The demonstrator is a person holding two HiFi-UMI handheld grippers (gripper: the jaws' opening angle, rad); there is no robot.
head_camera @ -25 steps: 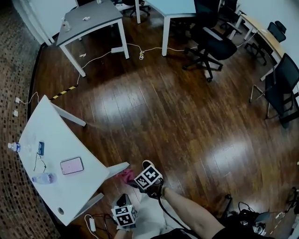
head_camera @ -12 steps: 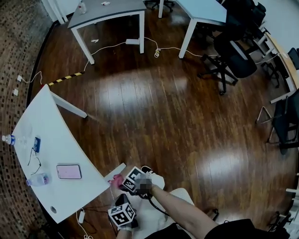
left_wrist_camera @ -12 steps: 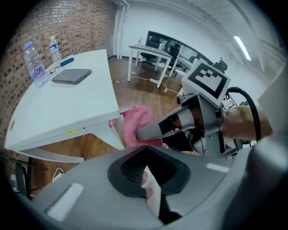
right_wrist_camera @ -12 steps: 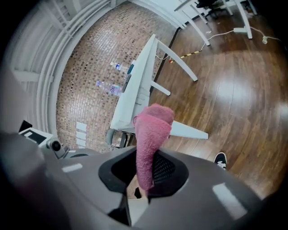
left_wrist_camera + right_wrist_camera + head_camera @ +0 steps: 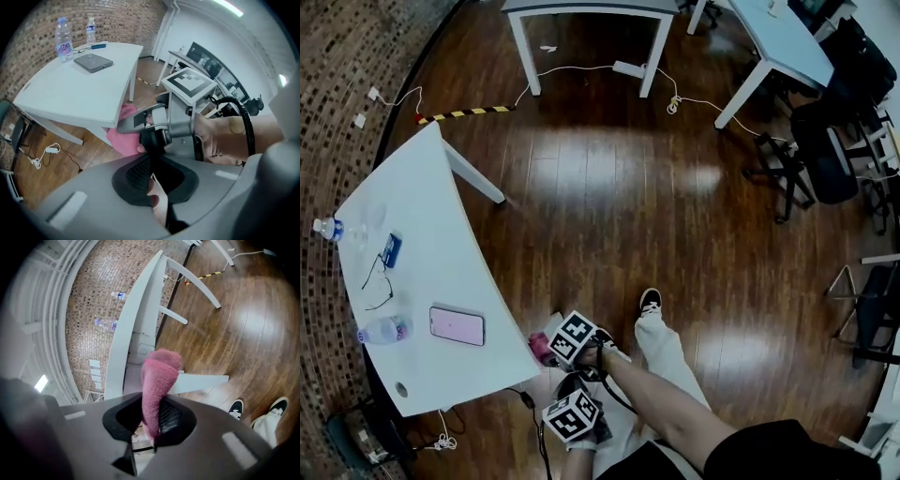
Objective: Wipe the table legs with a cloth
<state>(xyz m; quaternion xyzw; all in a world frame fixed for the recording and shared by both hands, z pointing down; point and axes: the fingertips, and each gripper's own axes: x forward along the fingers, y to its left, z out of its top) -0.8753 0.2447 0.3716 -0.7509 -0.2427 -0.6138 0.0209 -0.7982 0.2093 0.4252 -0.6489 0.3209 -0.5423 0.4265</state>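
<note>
Wood floor (image 5: 609, 216), white surface (image 5: 422, 272): right tongs (image 5: 151, 427) clamp pink cloth (image 5: 157, 380) against near leg (image 5: 199, 379), wiping seemingly under way; left tongs (image 5: 152, 180) closed, empty; other legs likely remain.

- Head view: set high and facing steeply down, it takes in the white table (image 5: 431, 272) and the wooden floor (image 5: 609, 187) from afar.
- Left gripper view: close in at about tabletop height, facing the table's near corner.
- Right gripper view: low and tilted, hard against the table leg (image 5: 201, 378).
- All three views share the table and the pink cloth (image 5: 540, 348).
</note>
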